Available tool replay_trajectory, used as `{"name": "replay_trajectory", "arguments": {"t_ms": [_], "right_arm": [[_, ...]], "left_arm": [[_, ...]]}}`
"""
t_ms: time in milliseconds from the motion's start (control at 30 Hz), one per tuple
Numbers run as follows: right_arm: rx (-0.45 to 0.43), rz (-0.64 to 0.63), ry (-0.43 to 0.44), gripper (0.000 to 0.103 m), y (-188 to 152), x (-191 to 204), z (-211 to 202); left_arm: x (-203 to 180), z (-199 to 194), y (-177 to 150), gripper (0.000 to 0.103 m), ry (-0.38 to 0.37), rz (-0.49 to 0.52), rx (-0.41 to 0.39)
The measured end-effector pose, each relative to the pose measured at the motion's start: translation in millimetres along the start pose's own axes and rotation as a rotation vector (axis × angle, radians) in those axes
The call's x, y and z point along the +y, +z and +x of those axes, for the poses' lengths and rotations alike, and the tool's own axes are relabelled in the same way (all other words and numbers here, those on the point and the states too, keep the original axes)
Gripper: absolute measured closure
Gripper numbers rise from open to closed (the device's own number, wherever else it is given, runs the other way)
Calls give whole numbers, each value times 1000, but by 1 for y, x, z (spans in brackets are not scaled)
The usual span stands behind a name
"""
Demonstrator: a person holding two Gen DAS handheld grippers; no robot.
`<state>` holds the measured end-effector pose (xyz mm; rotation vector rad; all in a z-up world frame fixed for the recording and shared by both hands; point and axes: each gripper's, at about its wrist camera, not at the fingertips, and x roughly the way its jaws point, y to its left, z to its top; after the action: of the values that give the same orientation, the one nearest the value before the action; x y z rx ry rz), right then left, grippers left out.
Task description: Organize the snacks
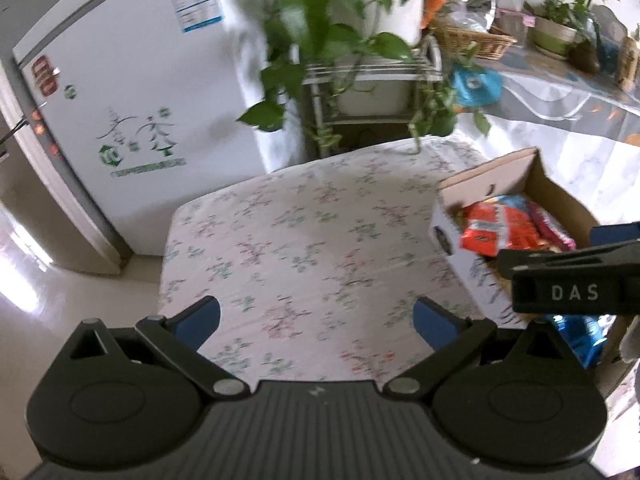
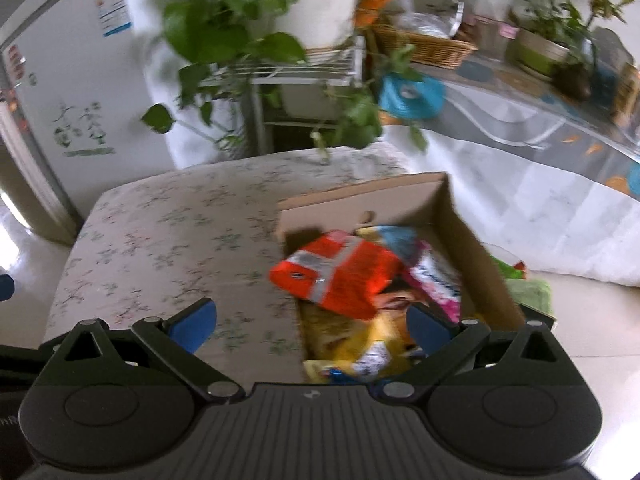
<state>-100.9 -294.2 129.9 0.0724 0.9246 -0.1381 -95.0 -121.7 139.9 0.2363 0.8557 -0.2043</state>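
A cardboard box [image 2: 460, 216] [image 1: 492, 176] full of snack packets sits on the right part of a floral-cloth table [image 2: 168, 232] [image 1: 304, 232]. An orange packet [image 2: 340, 272] [image 1: 496, 228] lies on top, tilted over the box's left wall, with pink [image 2: 436, 280], yellow [image 2: 360, 344] and blue packets around it. My right gripper [image 2: 312, 324] is open above the box's near left corner, nothing between its fingers. My left gripper [image 1: 316, 320] is open over bare cloth, left of the box. The right gripper's black body [image 1: 572, 280] crosses the left wrist view over the box.
A white fridge [image 1: 132, 92] stands at the back left. A metal plant stand with a trailing green plant [image 1: 340, 40] is just behind the table. To the right, a long table [image 2: 540, 120] holds a wicker basket [image 2: 424, 46], pots and a blue bag. A green item [image 2: 528, 292] lies beside the box.
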Motion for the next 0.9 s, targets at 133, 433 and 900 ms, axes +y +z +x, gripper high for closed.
{"name": "replay_trajectory", "arguments": {"t_ms": [133, 433, 900], "right_arm": [[20, -35, 23, 0, -4, 22, 8], [64, -91, 52, 0, -22, 64, 21], [122, -97, 9, 0, -68, 115, 74]], "left_arm": [[26, 5, -8, 1, 25, -18, 6], [84, 29, -28, 1, 31, -150, 80], [126, 28, -45, 1, -25, -225, 98]]}}
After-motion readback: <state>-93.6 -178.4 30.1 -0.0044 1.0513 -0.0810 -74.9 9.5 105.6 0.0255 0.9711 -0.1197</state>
